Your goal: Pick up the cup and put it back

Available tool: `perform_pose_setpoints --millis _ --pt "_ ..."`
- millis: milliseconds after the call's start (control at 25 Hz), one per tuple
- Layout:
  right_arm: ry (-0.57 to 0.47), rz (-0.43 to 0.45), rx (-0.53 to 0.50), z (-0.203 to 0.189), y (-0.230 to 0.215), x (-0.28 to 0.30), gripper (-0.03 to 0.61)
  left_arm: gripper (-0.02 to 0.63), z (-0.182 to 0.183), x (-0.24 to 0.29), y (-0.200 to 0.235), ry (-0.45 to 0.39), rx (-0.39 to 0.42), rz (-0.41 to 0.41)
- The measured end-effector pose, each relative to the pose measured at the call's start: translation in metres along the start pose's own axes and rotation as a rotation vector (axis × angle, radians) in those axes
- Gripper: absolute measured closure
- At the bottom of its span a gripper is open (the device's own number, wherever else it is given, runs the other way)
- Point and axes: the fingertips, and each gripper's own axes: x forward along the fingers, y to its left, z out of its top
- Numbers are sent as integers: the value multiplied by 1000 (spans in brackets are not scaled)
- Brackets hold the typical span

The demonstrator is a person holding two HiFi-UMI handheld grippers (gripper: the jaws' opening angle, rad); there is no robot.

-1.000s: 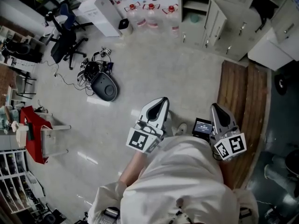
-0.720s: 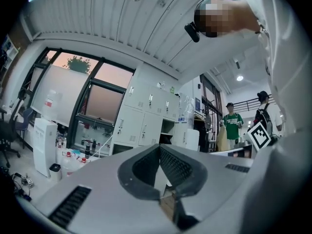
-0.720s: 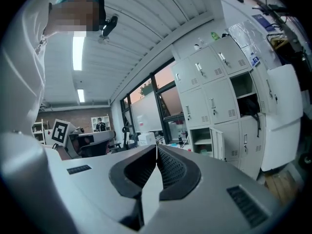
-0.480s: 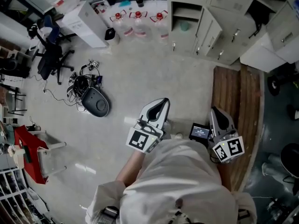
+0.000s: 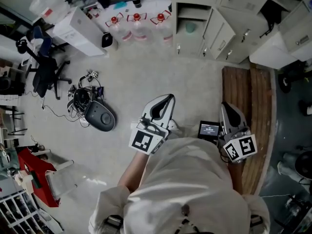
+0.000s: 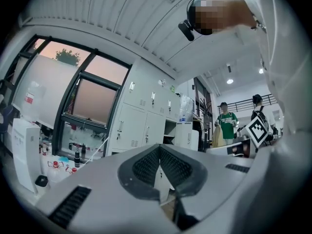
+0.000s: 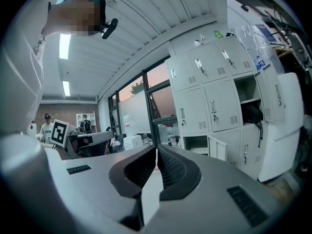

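Note:
Both grippers are held out level in front of the person over the bare floor. My left gripper [image 5: 168, 97] is shut with nothing between its pads, as the left gripper view [image 6: 159, 147] also shows. My right gripper [image 5: 225, 105] is shut and empty too, its tips meeting in the right gripper view [image 7: 156, 147]. Ahead stand pale grey lockers [image 5: 229, 13]. One compartment stands open, and a small pale green thing [image 5: 190, 27] sits inside it; whether that is the cup I cannot tell. Neither gripper is near it.
A wooden board [image 5: 248, 106] lies on the floor to the right. Water bottles with red caps [image 5: 136, 21] stand left of the lockers. A black round device with cables [image 5: 100, 117], an office chair [image 5: 44, 67] and a white box [image 5: 78, 26] are at the left. People [image 6: 225, 123] stand far off.
The person has walked forward: the black device and the bottles have slid down and left in the head view. Both grippers travelled along, still shut.

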Motion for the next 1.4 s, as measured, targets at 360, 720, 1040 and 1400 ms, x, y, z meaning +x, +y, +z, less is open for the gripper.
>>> perform_pose_setpoints --millis 360,720,1040,1400 --pt "34 -9 33 -1 -27 44 551 606 -14 34 38 34 -37 5" --pt "49 38 31 5 -90 124 551 606 -18 102 80 69 -19 34" --pt "50 61 -34 26 -174 209 551 606 -7 186 128 50 7 50" --pt "31 94 -135 55 -244 282 551 606 -17 247 159 65 -1 55"
